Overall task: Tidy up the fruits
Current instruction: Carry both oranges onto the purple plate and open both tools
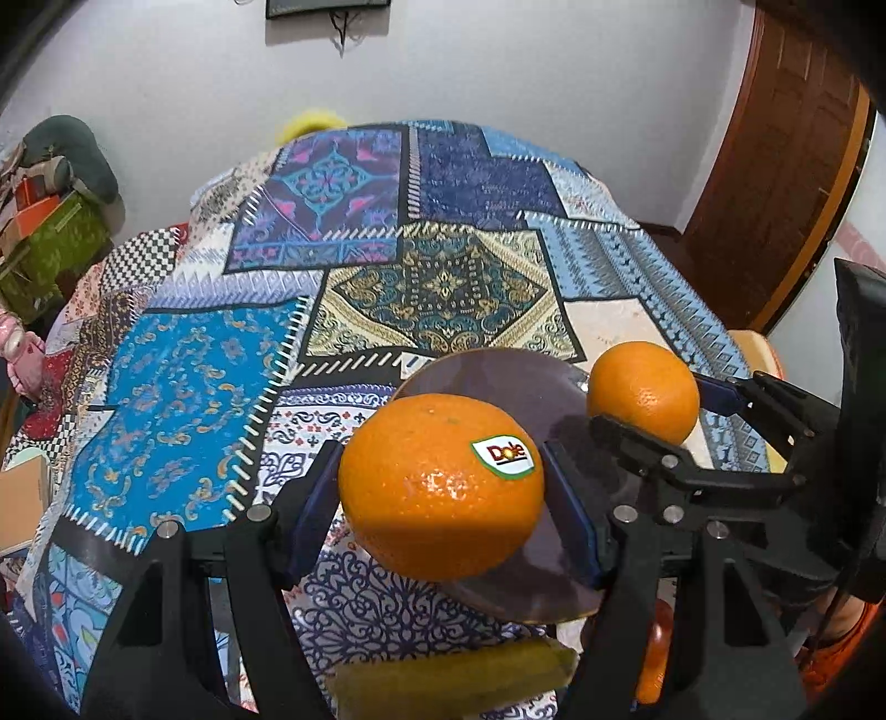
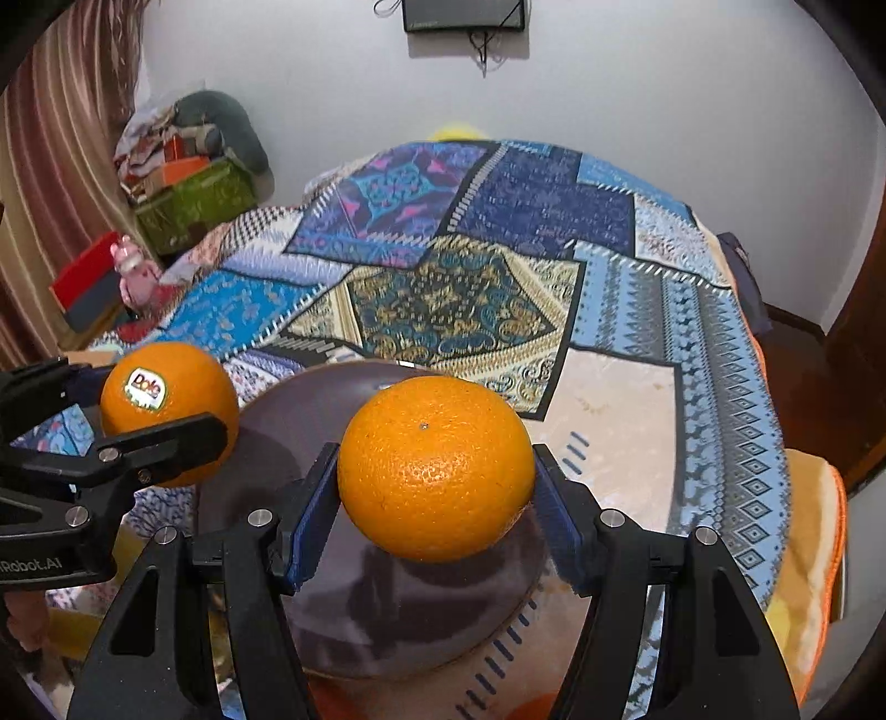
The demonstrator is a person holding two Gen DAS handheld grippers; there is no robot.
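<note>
Two oranges, firm, smooth-skinned, likely weighty: stickered orange (image 1: 440,487) clamped mid-girth between left gripper (image 1: 440,493) pads, plain orange (image 2: 434,471) likewise in right gripper (image 2: 436,482).

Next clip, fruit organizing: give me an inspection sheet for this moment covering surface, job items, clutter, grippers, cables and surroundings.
Surface: patchwork cloth covers the table.
Job's things: stickered orange and plain orange, both held above the dark plate; whether either touches it cannot be told. A yellow-green fruit lies blurred at the near edge.
Clutter: nothing seen on the cloth beyond these.
Grippers: left gripper shut on the stickered orange; right gripper shut on the plain orange.
Cables: wires hang below a wall-mounted device.
Surroundings: green box pile, curtain, wooden door.
</note>
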